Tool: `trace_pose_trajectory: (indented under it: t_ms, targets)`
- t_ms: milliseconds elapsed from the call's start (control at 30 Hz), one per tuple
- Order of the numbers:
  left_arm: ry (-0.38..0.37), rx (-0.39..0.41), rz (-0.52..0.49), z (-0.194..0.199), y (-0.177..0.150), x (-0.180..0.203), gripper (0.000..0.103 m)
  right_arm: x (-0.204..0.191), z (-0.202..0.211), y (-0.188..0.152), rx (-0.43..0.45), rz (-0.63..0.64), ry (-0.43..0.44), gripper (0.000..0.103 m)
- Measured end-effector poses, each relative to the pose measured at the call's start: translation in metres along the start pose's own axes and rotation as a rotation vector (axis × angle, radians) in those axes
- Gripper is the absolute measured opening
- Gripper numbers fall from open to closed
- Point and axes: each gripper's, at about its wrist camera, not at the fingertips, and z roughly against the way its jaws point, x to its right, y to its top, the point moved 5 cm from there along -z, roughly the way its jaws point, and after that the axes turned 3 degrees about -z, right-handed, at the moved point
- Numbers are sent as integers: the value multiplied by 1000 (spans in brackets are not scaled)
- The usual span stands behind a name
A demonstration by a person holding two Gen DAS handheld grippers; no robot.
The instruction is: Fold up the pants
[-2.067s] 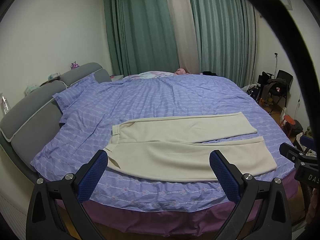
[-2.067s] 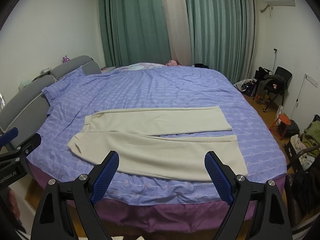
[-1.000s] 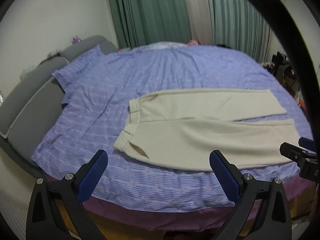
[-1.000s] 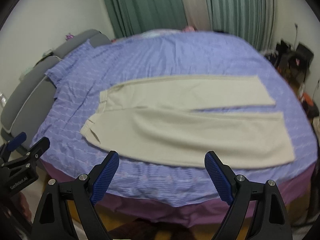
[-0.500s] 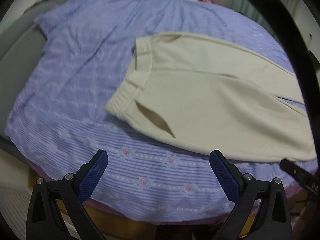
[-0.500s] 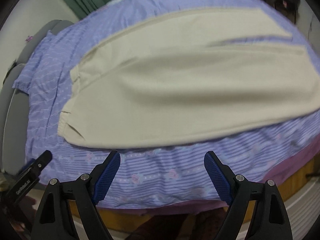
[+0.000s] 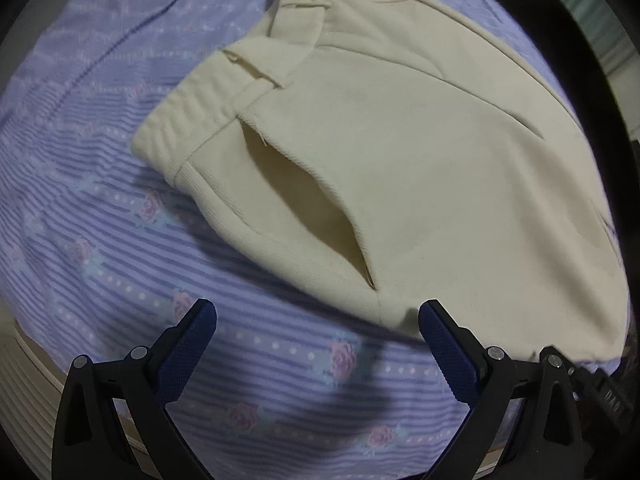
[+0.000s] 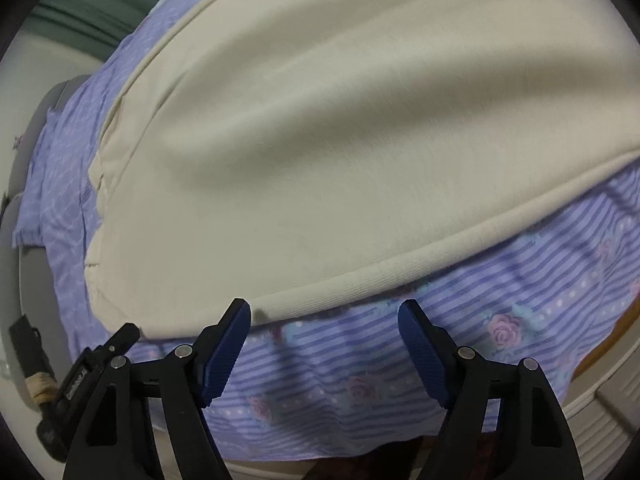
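The cream pants lie spread flat on a purple striped bedsheet printed with small roses, filling the centre and right of the left wrist view, waistband toward the upper left and a side pocket gaping open near the middle. The left gripper sits at the bottom of that frame with its blue-padded jaws spread wide, grasping nothing, just short of the pants' near edge. In the right wrist view the pants cover most of the upper frame, their near hem running diagonally above the sheet. The right gripper is likewise released and empty, its left pad close to the hem, whether touching is unclear.
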Motion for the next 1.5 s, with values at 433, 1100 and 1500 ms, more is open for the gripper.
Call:
trace_pose_trajectory:
  t_ms: [433, 1100, 1500]
  targets:
    - [-30, 23, 11, -27, 52, 6, 85, 11, -6, 39, 99, -59, -5, 63]
    - [24, 152, 15, 64, 76, 6, 8, -46, 119, 44, 188, 170, -32, 11]
    - [-61, 374, 55, 134, 152, 21, 8, -107, 188, 124, 468, 256, 31, 11]
